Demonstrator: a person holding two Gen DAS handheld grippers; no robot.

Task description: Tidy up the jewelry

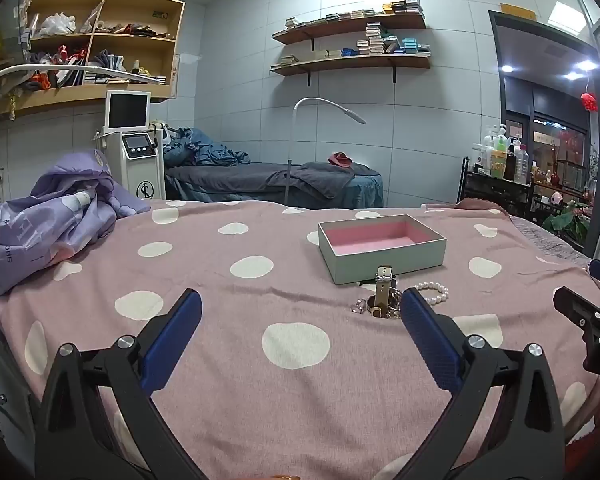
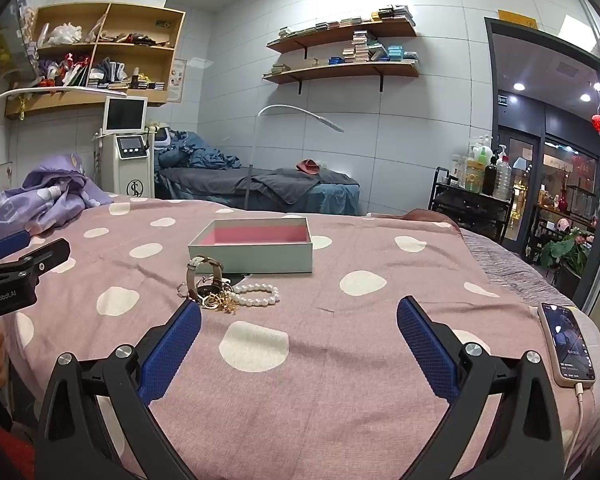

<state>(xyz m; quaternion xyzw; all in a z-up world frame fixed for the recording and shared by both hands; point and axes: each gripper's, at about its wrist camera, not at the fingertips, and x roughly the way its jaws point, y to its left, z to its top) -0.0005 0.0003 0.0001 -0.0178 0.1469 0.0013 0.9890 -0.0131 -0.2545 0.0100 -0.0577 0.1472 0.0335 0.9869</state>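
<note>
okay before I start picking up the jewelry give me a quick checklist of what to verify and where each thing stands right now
1. Left gripper jaws wide and empty: ok.
2. Right gripper jaws wide and empty: ok.
3. Box open, pink inside showing, nothing in it: ok.
4. Jewelry within view: watch, pearl bracelet and gold pieces lie in a heap in front of the box: ok.
5. Pieces separate enough to lift one alone: cannot tell, they overlap.
6. Phone with its cable lies at the bed's right edge, apart from the heap: ok.
</note>
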